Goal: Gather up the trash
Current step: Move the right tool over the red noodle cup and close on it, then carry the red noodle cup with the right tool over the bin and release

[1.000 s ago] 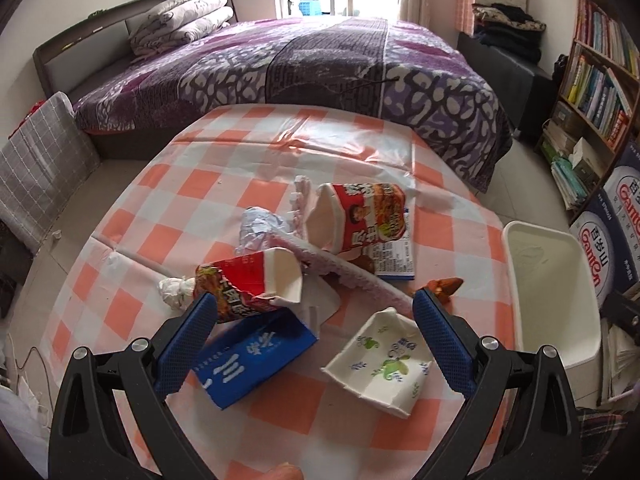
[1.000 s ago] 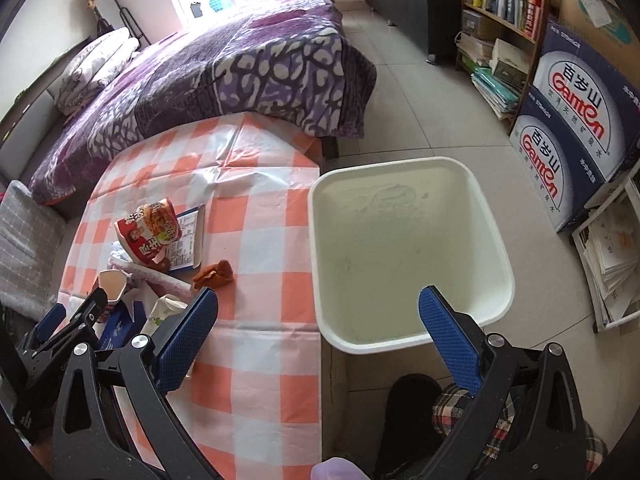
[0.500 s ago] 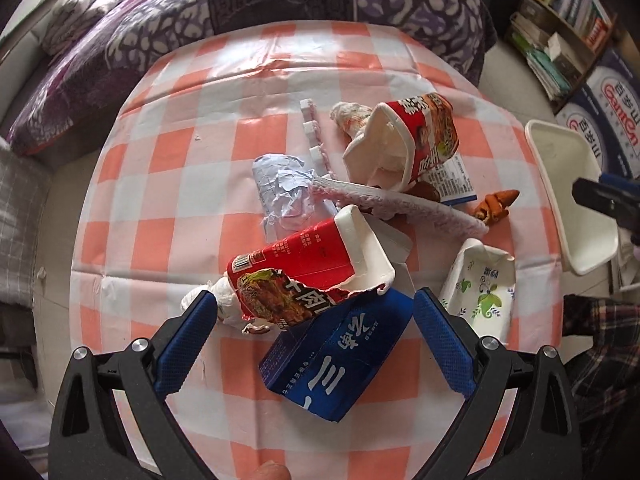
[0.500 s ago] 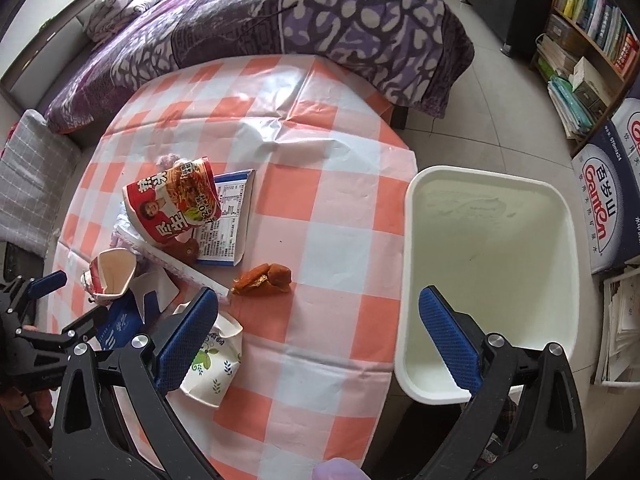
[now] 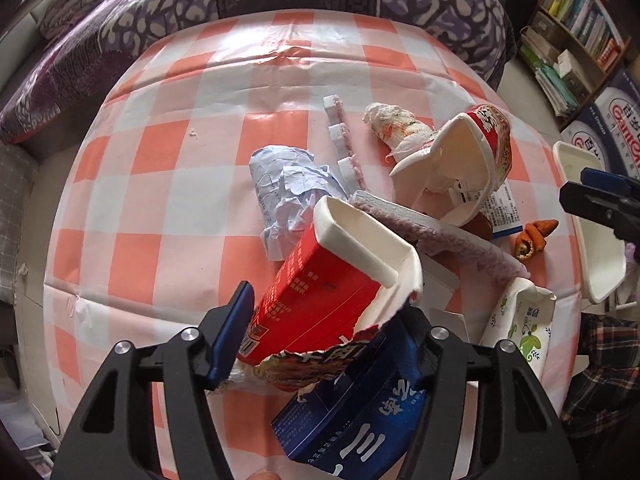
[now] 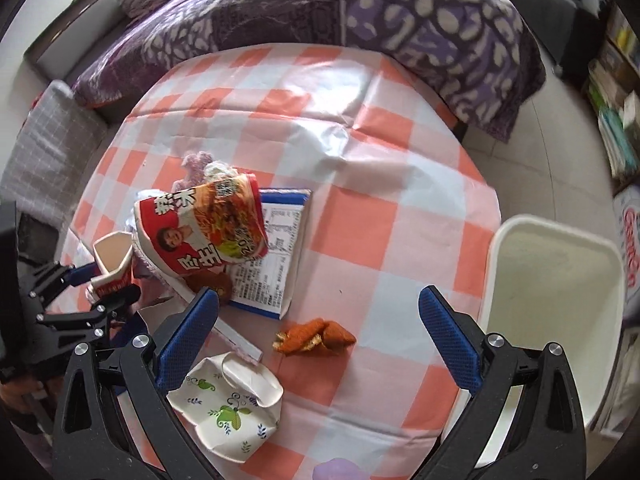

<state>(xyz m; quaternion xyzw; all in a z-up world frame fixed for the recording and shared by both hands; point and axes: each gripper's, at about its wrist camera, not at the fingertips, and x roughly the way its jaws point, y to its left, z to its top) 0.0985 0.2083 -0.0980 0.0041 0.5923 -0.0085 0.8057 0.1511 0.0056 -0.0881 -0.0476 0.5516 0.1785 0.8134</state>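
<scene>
On the checked bench (image 5: 168, 184), the left claw (image 5: 320, 336) is clenched around a torn red noodle carton (image 5: 320, 280), its blue pads pressing both sides; the carton lies over a blue box (image 5: 360, 424), just beside crumpled paper (image 5: 284, 196). Over the bench's near edge, the right claw (image 6: 320, 336) hangs released above an orange scrap (image 6: 316, 338), apparently peel, with a flowered paper cup (image 6: 228, 408) beside its left finger. A white bin (image 6: 556, 304) stands just past the bench edge.
</scene>
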